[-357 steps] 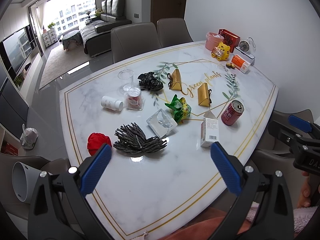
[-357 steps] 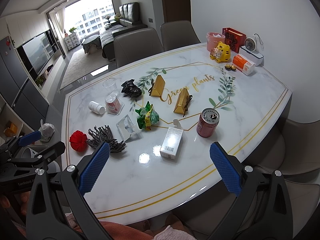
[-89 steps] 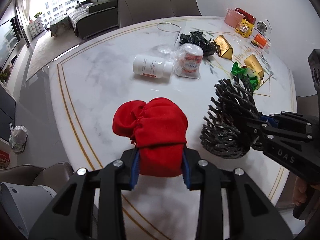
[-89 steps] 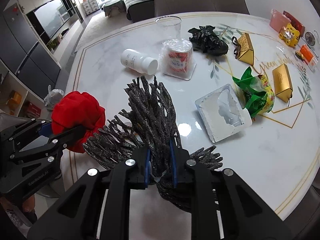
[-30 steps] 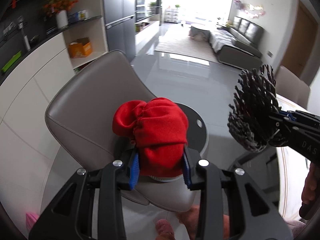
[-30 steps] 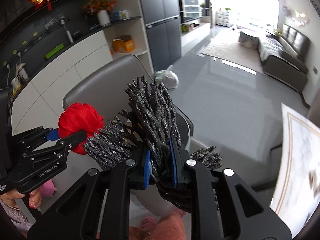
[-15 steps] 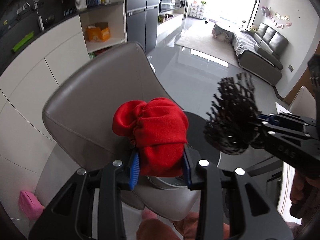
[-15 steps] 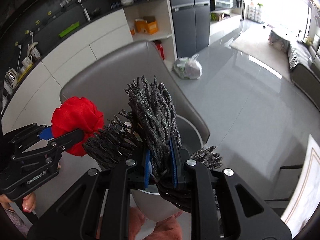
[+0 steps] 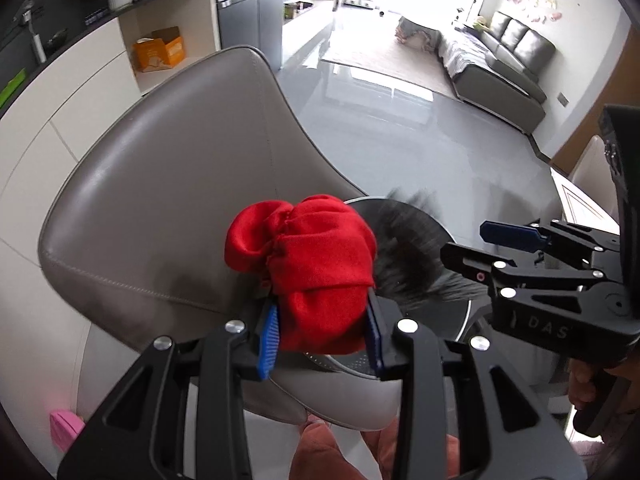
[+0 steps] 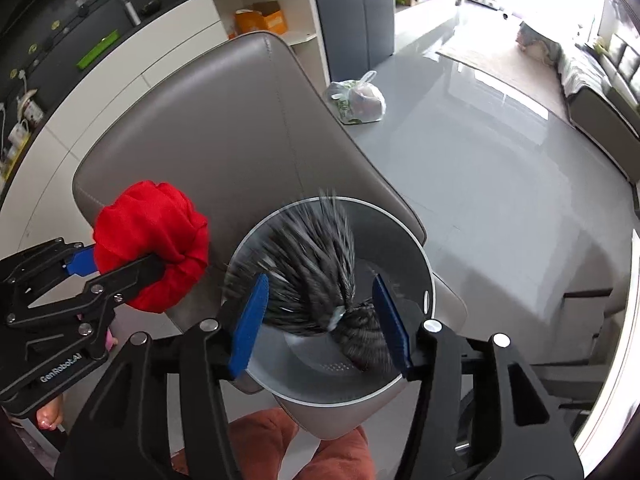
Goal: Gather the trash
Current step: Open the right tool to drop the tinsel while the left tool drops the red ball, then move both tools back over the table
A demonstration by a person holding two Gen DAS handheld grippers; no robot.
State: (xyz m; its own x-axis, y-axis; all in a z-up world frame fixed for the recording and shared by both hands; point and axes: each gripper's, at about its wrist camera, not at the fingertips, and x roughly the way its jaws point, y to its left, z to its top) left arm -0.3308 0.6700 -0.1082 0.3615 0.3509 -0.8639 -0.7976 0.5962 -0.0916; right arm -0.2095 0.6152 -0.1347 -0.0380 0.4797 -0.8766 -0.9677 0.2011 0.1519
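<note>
My left gripper [image 9: 320, 334] is shut on a red cloth pouch [image 9: 308, 264], held over the front of a grey chair, just left of a grey bin [image 10: 416, 280]. The pouch [image 10: 154, 236] and left gripper [image 10: 114, 266] also show at the left of the right wrist view. My right gripper [image 10: 322, 324] is above the bin's mouth and its jaws are opening. The dark spiky twig ornament [image 10: 308, 276] is blurred, free of the pads and dropping into the bin. In the left wrist view the ornament [image 9: 404, 264] is a dark smear beside the right gripper [image 9: 504, 244].
The grey leather chair [image 10: 224, 132] stands behind the bin, and a person's rust-coloured trouser legs [image 10: 256, 440] are below it. A tied plastic bag [image 10: 358, 100] lies on the glossy grey floor. A pink object [image 9: 66, 430] is on the floor at lower left. The marble table's edge [image 10: 634, 320] is at the far right.
The right gripper's jaws have parted and the twig ornament has slipped out, falling into the bin. Both grippers have come lower and closer to the bin. The red pouch stays gripped.
</note>
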